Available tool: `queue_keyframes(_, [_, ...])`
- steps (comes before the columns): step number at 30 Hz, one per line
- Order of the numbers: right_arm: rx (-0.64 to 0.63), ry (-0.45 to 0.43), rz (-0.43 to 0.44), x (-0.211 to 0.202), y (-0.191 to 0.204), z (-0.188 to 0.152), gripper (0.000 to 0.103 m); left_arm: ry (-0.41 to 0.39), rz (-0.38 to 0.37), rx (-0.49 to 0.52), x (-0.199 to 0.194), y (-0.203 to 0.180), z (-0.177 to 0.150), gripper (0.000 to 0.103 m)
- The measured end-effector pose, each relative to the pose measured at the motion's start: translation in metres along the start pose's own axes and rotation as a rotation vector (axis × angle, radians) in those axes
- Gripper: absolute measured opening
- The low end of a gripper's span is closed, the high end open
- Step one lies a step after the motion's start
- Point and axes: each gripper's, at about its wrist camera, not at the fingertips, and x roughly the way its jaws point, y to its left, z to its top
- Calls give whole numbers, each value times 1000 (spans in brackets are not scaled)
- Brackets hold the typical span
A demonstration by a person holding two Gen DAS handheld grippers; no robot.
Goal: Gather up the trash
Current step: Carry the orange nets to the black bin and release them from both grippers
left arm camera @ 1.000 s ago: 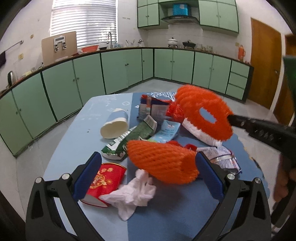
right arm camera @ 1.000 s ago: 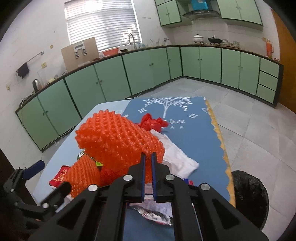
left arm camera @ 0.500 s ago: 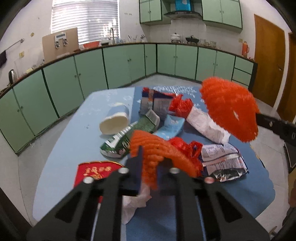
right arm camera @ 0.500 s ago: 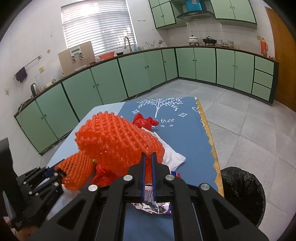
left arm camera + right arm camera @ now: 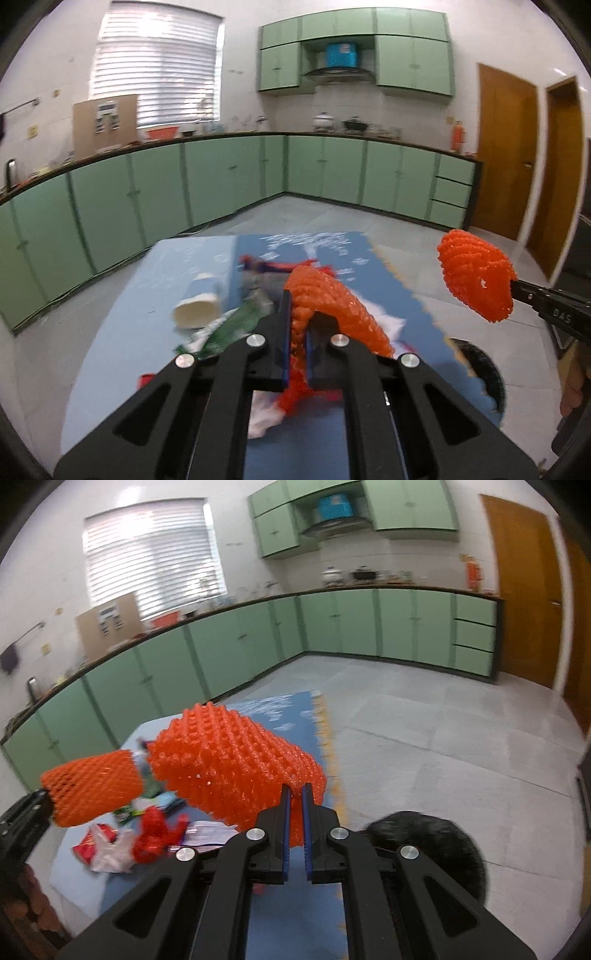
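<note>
Carry step. Left gripper [image 5: 295, 314] clamped on one orange net [image 5: 332, 306], right gripper [image 5: 295, 805] on another net [image 5: 236, 760], both above the table [image 5: 122, 314]. Next: swing to bin [image 5: 436, 853], right gripper's 4 o'clock, then release.

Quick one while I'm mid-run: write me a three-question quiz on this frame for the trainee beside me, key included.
1. True or false: the left gripper is shut on an orange foam net.
2. What does the right gripper hold? A) a paper cup B) an orange foam net C) a white tissue
3. Fill in: the black bin stands on the ____ beside the table.

Key
1. True: its blue pads pinch the net, which is lifted off the table.
2. B: the larger orange foam net, held up in the air near the bin.
3. Floor. The paper cup and the white tissue lie on the table.
</note>
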Motion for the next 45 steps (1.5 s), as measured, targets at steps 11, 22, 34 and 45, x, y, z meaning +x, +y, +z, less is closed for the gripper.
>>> queue_keyframes(11, [160, 71, -264, -17, -116, -41, 6, 70, -374, 113, 49, -133, 5, 5])
queue_keyframes(22, [263, 213, -367, 24, -178, -91, 7, 340, -521, 187, 143, -226, -32, 15])
queue_keyframes(34, [256, 225, -405, 35, -181, -86, 49, 364, -519, 214, 146, -207, -42, 72])
queue_keyframes(45, [187, 81, -254, 9, -112, -44, 72, 175, -177, 176, 77, -85, -35, 79])
